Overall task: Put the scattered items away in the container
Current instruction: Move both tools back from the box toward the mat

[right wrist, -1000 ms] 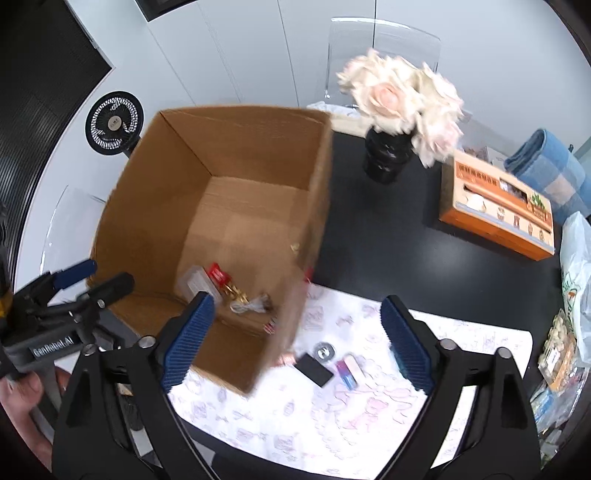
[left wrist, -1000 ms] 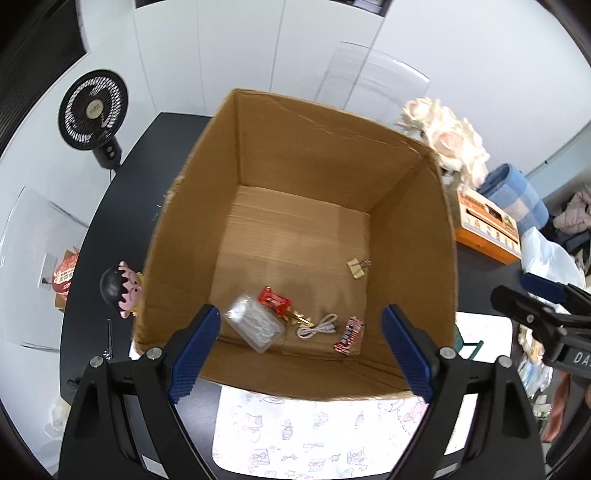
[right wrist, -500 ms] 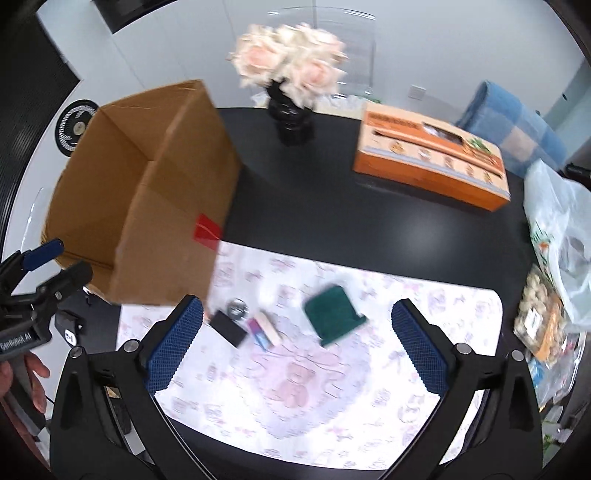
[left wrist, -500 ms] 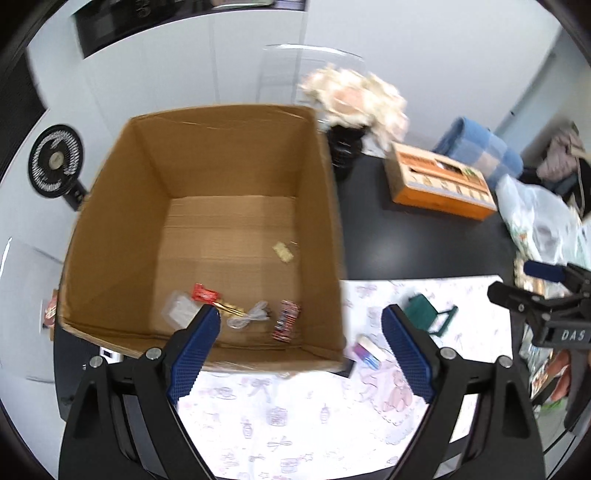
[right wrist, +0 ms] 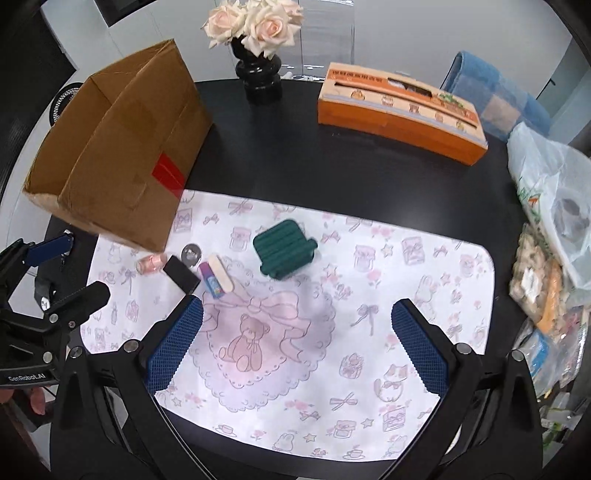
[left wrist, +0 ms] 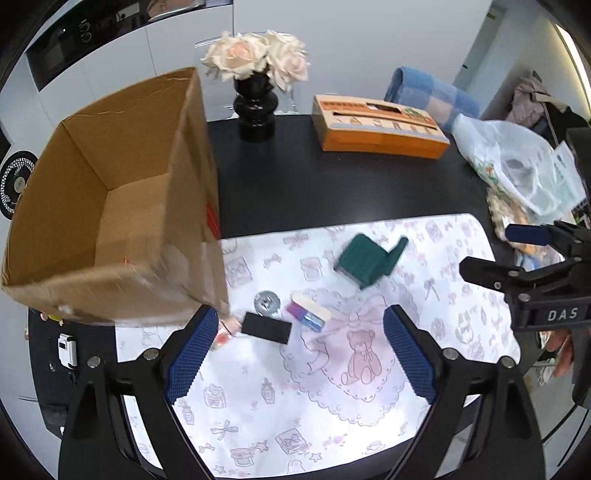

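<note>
- Blue-padded fingers (left wrist: 190, 352) of the left gripper (left wrist: 299, 354) are spread wide with nothing between them, above a white mat (left wrist: 332, 406) printed with pink bears and bows.
- Right gripper (right wrist: 295, 343) is also wide open and empty; its fingers (right wrist: 419, 345) frame the mat's bear drawing without touching it.
- Cardboard box (right wrist: 122, 155), the container, stands on the black table (right wrist: 332, 166) at about ten o'clock in the right wrist view, its near corner just over the mat's edge.
- Scattered items lie on the mat beside that corner: a pink tube (right wrist: 149, 264), a black block (right wrist: 181, 277), a round silver disc (right wrist: 191, 254), and a purple item (right wrist: 211, 281) touching a beige strip (right wrist: 220, 273).
- Green ribbed object (right wrist: 284, 248) lies near the mat's centre, at twelve o'clock from the right gripper.
- Far side of the table holds a black vase of pale roses (right wrist: 258, 33) and an orange box (right wrist: 400, 110); plastic bags (right wrist: 546, 206) sit at three o'clock.
</note>
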Tool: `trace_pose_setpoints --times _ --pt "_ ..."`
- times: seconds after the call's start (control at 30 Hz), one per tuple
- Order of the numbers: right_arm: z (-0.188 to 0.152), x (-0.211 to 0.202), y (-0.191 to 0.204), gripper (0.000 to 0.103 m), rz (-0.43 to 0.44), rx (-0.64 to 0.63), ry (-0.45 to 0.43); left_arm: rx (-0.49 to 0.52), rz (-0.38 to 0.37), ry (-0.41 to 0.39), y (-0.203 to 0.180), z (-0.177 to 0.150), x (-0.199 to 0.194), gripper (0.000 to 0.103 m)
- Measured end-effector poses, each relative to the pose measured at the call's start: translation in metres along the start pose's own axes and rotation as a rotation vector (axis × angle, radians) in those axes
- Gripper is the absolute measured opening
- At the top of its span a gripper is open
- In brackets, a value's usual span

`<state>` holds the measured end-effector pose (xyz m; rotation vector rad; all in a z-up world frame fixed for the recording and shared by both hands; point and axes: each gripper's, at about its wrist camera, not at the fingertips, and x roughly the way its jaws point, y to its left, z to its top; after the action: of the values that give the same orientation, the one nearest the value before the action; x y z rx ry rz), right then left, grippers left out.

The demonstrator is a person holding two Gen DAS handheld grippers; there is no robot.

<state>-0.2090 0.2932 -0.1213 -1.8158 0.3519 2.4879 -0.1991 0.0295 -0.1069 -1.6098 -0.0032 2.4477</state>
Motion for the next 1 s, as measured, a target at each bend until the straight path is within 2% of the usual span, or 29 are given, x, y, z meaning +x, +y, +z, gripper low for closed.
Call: trace_pose_setpoints --times 0.23,0.47,0.77,1.0 --pt "-0.023 0.028 -0.007 0.103 0.028 0.03 -0.003 0.0 -0.025 0.035 0.002 -0.033 0.03 0.09" --pt "-0.031 0.053 0.001 0.103 0.034 0.007 -0.017 -0.064 -0.047 0.064 0.032 -0.063 0.055 0.09" --pt "-0.027 0.085 0.01 0.103 0.024 -0.035 -0.056 -0.089 -0.057 0.025 0.059 -0.082 0.071 0.09" --pt "-0.025 0.109 0.011 0.103 0.028 -0.031 -0.059 -0.109 -0.072 0.027 0.072 -0.092 0.092 0.09"
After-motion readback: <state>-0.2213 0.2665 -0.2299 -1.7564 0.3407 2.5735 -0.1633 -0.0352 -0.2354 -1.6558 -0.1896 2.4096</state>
